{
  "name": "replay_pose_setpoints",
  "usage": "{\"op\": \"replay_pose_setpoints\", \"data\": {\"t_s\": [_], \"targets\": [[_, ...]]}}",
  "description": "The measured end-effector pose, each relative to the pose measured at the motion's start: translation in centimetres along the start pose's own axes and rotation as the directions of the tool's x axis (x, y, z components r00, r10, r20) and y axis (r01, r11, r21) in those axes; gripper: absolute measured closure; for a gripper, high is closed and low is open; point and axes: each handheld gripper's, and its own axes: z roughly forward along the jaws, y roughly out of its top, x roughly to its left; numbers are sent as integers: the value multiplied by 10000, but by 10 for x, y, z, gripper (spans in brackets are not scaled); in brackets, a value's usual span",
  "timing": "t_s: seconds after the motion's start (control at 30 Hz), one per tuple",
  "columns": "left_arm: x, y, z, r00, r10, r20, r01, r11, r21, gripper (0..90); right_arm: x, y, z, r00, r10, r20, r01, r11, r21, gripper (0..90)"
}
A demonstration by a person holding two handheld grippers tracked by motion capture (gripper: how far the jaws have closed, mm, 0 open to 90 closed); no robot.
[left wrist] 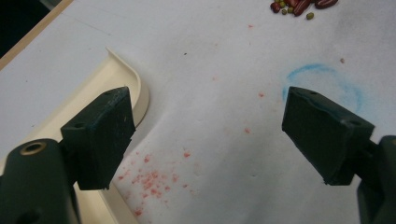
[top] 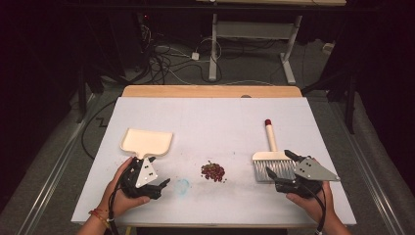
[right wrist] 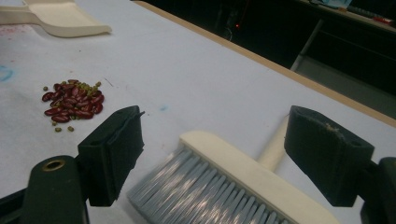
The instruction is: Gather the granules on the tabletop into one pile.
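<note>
A cream dustpan [top: 146,142] lies at the left of the white table, its handle toward me. My left gripper [top: 157,171] sits just in front of that handle, open; in the left gripper view its jaws [left wrist: 210,135] stand wide apart over bare table, the left one next to the dustpan's rim [left wrist: 135,88]. At the right lies a cream brush [top: 270,161] with grey bristles and a red-tipped handle. My right gripper [top: 280,165] is open around the brush head [right wrist: 243,182], pads clear of it. A small pile of red and green beans [top: 213,171] lies between the two tools.
A faint blue chalk ring [top: 182,185] marks the sheet near the left gripper, with red smudges [left wrist: 154,177] beside the dustpan. The wooden table edge [top: 210,91] runs along the far side. Beyond it are floor cables and a white desk frame [top: 254,34].
</note>
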Motion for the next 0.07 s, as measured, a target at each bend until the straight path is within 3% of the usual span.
{"op": "replay_pose_setpoints", "data": {"t_s": [0.07], "targets": [[1,1,0,10000,-6,-15,6,10000,7,164,0,0,0,10000,-31,-10,32,10000,27,196]]}}
